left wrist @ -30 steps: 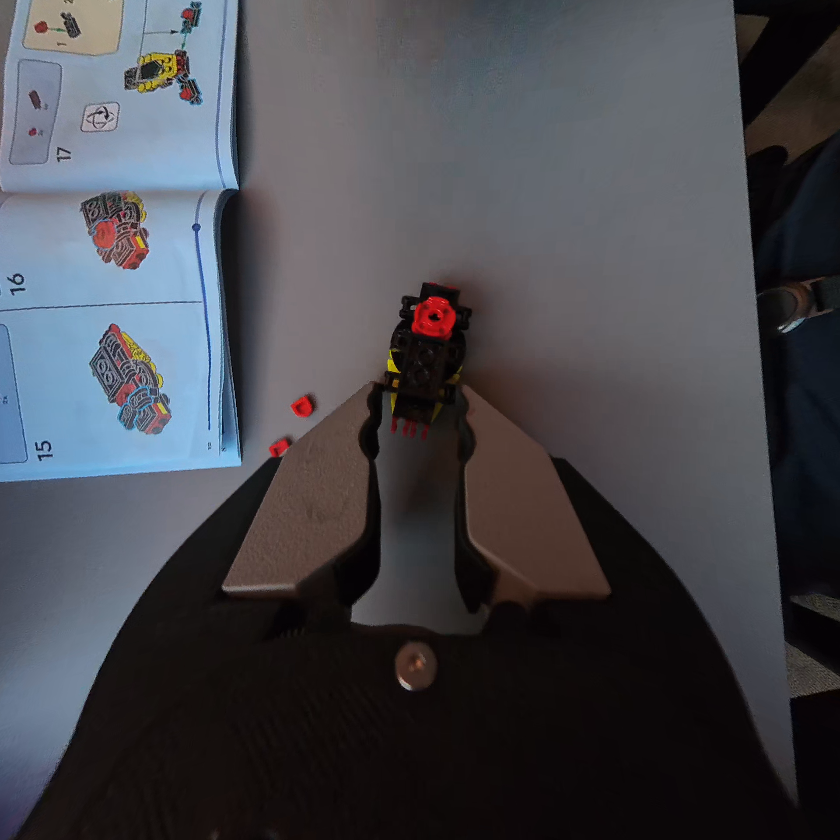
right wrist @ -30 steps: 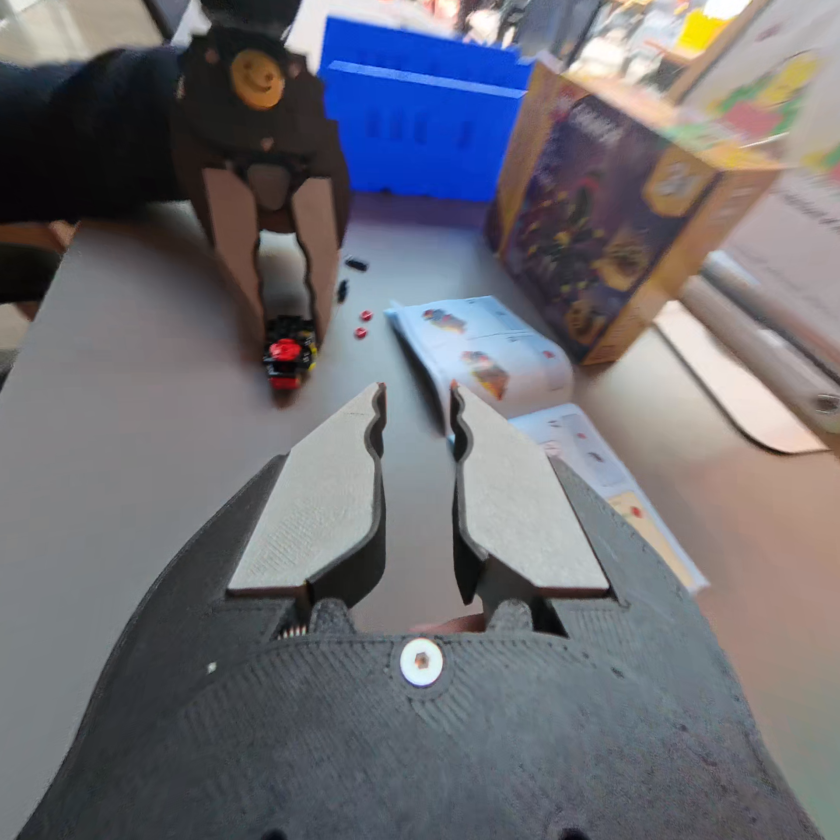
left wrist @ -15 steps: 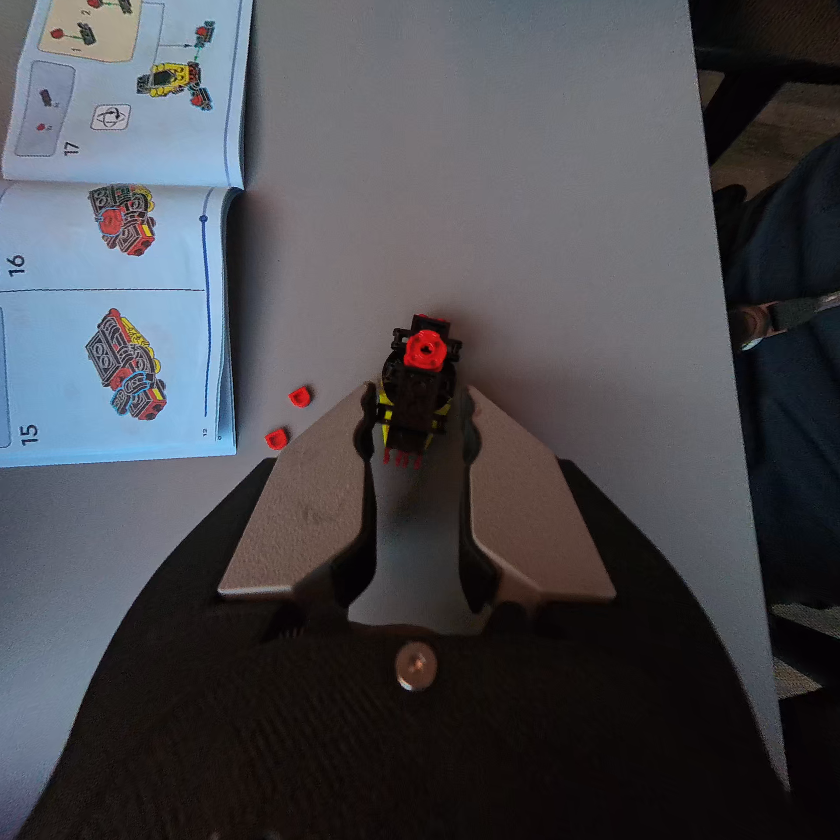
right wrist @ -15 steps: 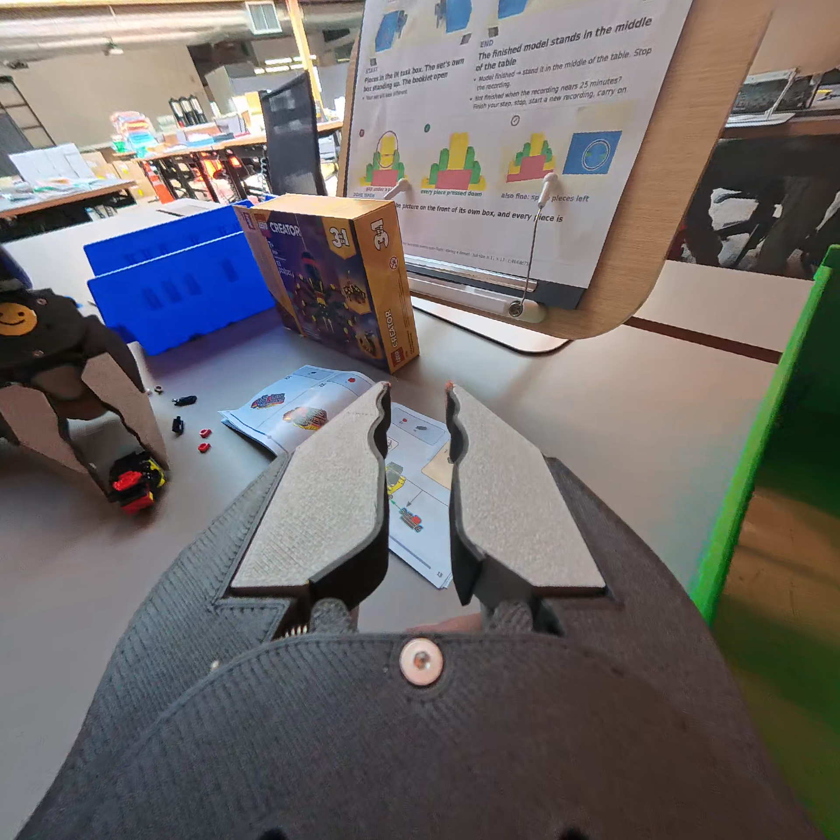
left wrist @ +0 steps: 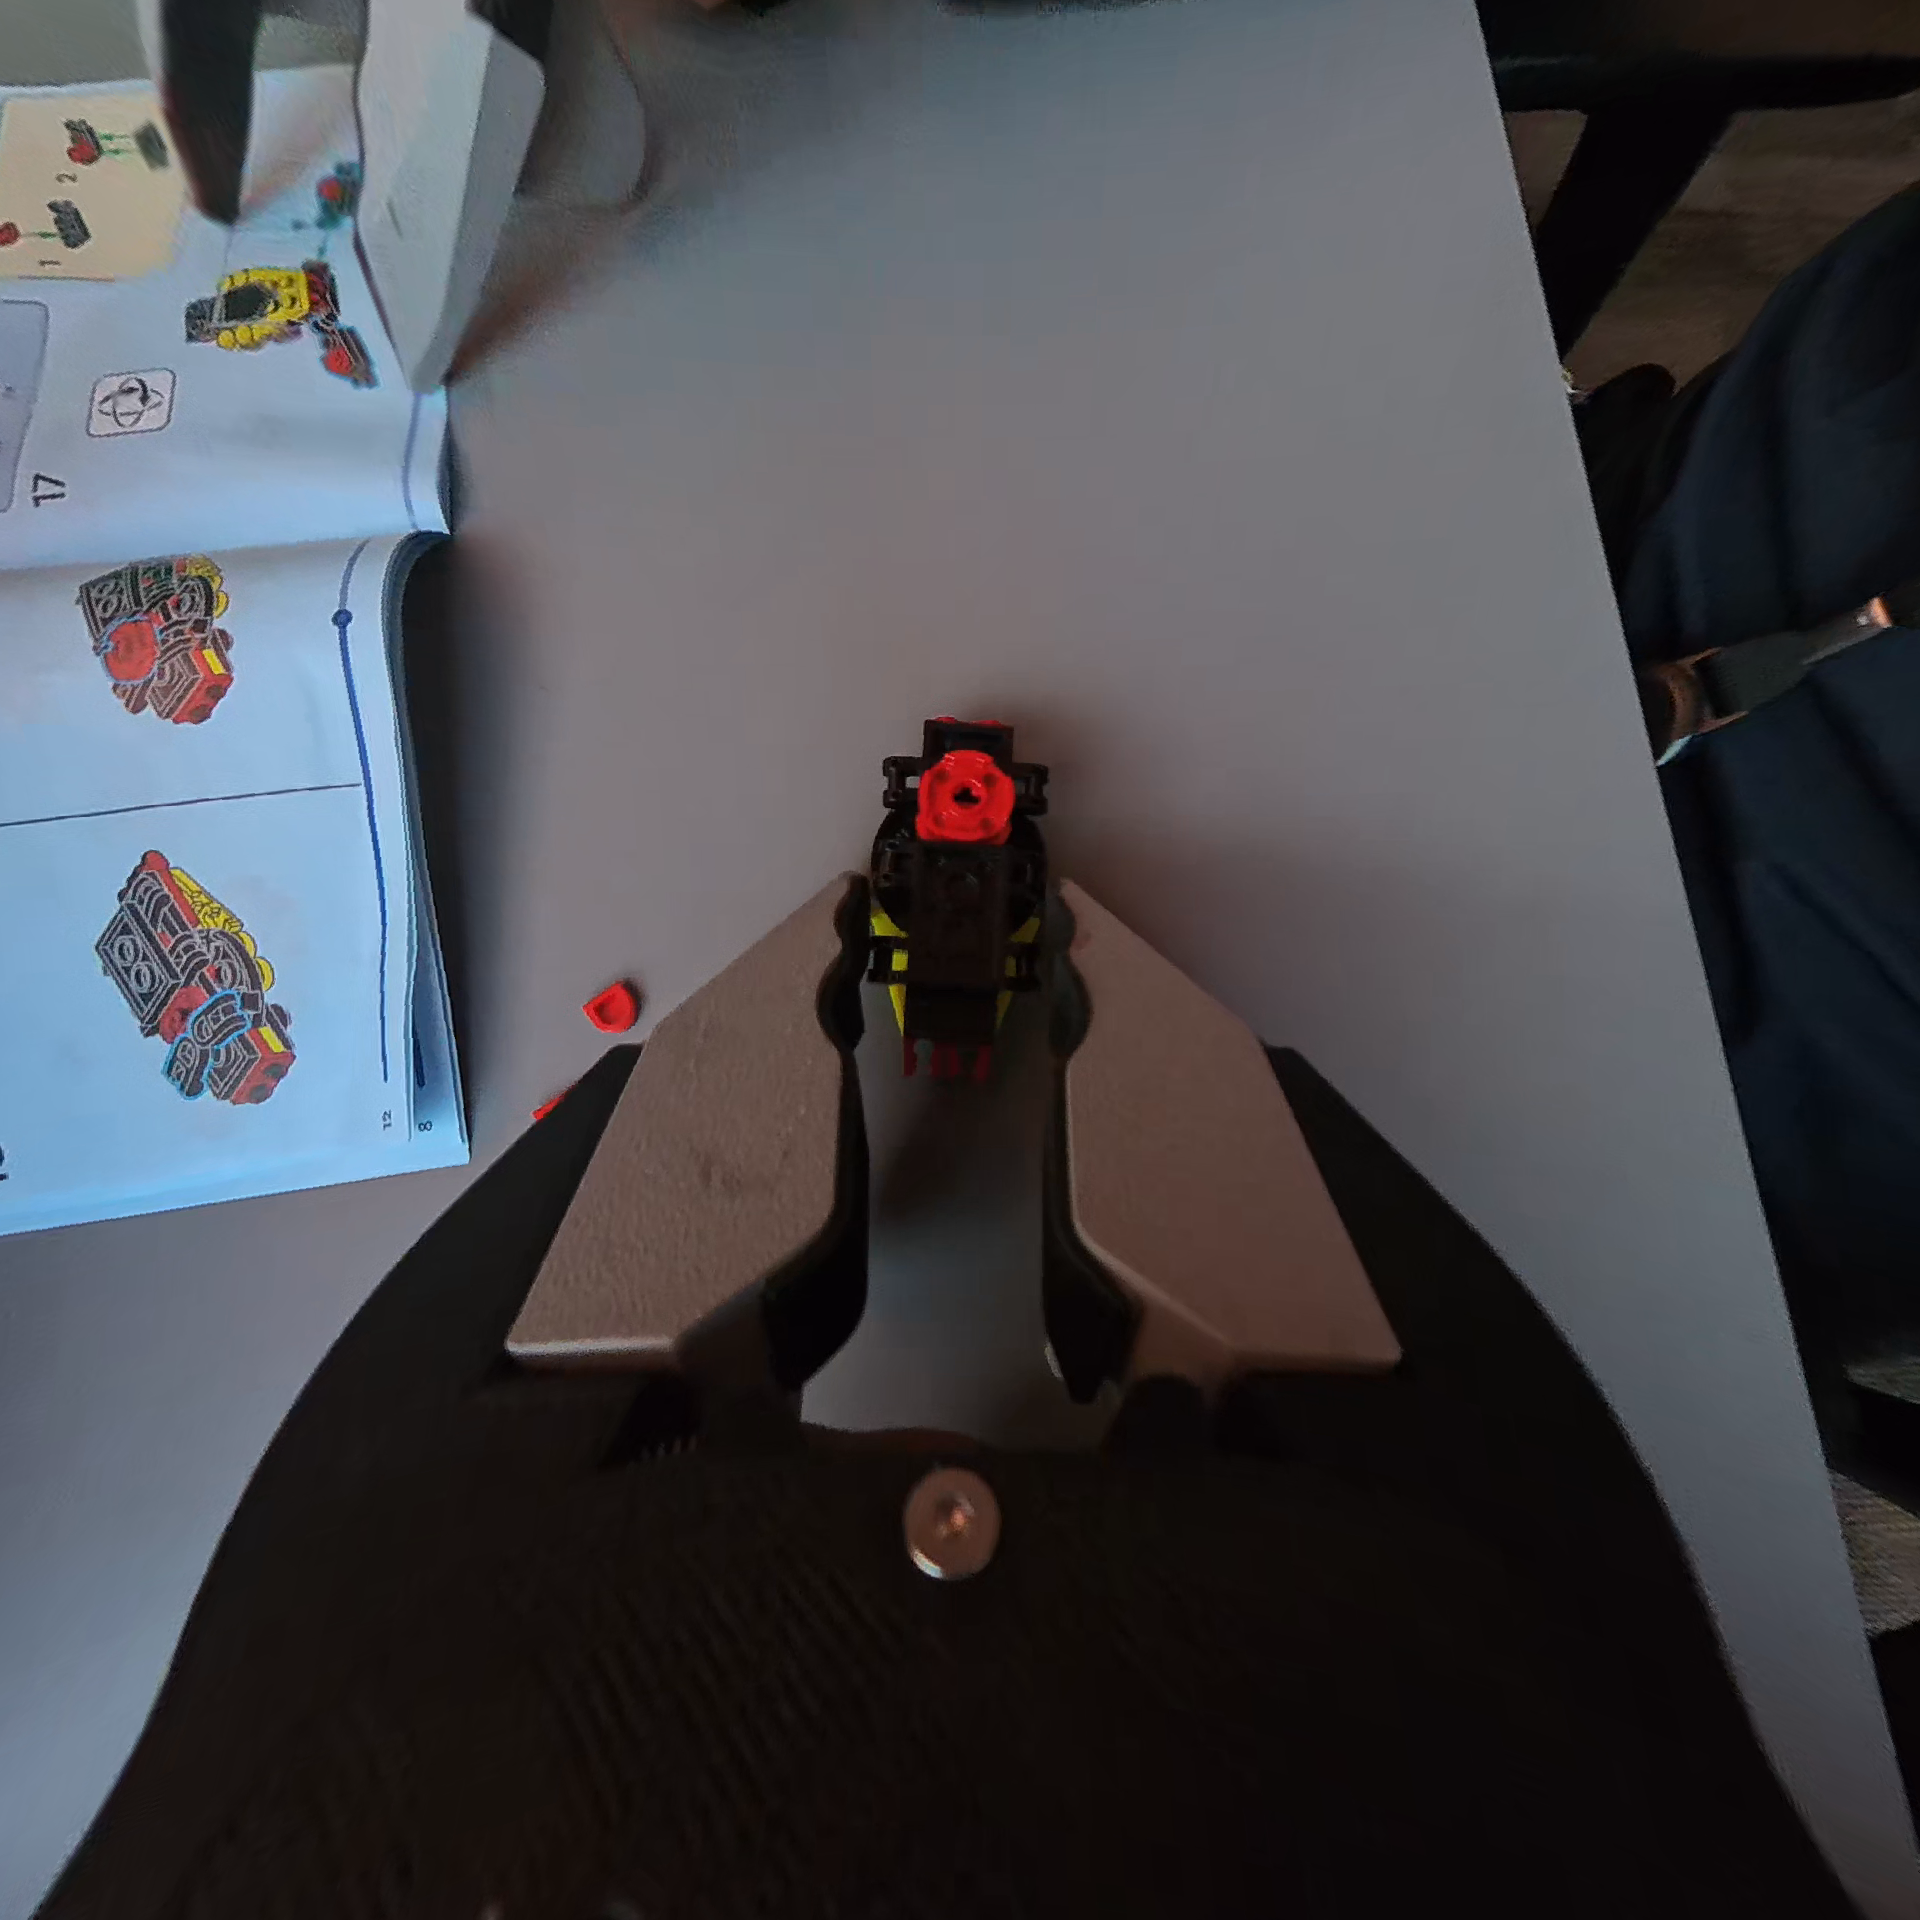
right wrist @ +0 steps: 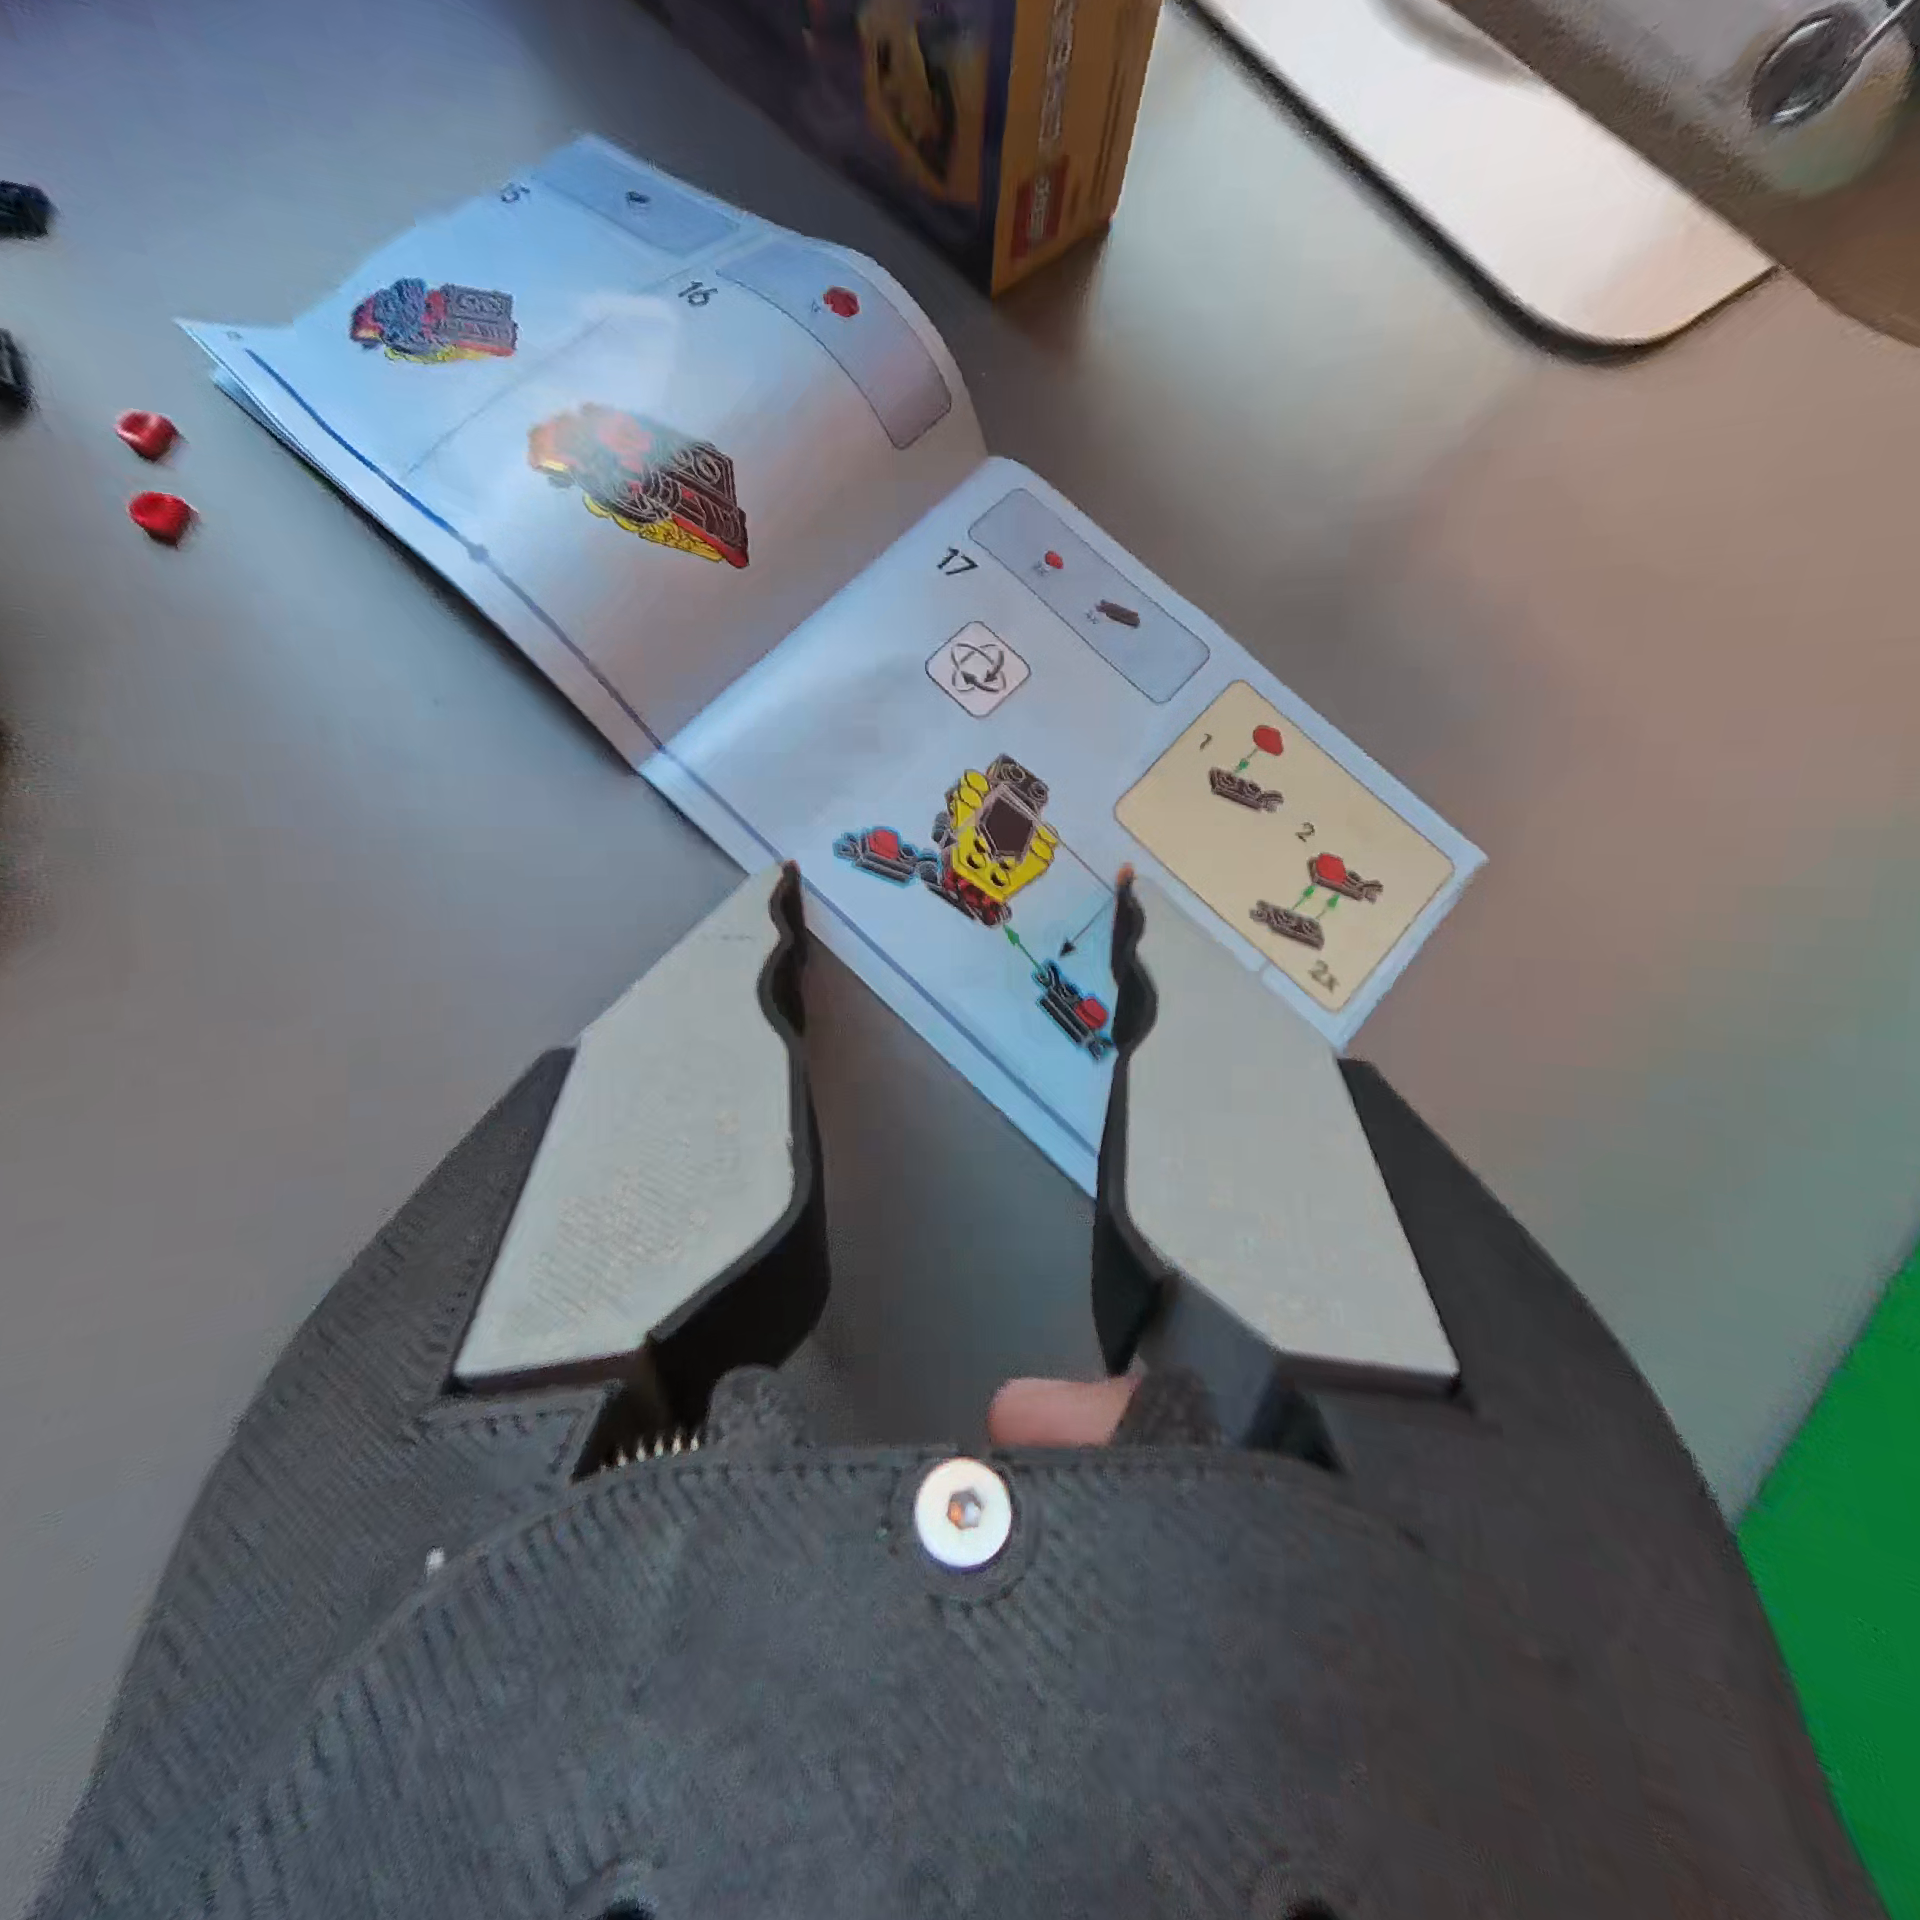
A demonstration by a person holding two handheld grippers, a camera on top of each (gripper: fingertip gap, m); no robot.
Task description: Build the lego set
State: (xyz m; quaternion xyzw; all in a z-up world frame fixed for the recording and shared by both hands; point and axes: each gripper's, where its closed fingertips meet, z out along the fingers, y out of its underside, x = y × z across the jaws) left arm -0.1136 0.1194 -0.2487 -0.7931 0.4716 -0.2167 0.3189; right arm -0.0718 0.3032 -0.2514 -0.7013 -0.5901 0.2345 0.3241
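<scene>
A small black, yellow and red lego model [left wrist: 961, 883] rests on the grey table [left wrist: 1039, 416]. My left gripper [left wrist: 958, 920] is shut on its sides near the fingertips. Two small red pieces [left wrist: 611, 1006] lie just left of that gripper; they also show in the right wrist view [right wrist: 145, 431]. My right gripper [right wrist: 954, 894] is open and empty, hovering over the right-hand page of the open instruction booklet [right wrist: 727, 520]. Its fingers [left wrist: 436, 208] show at the top left of the left wrist view, above the booklet [left wrist: 208, 727].
The set's box [right wrist: 935, 104] stands behind the booklet, with a stand's base plate [right wrist: 1455, 187] to its right. Small black pieces [right wrist: 21, 208] lie at the far left. A green bin wall [right wrist: 1849, 1558] is at the right. A person's legs [left wrist: 1818, 727] are past the table's edge.
My right gripper has swung down from looking across the room to hover over the booklet, and its jaws have opened wider. My left gripper has kept its hold on the model.
</scene>
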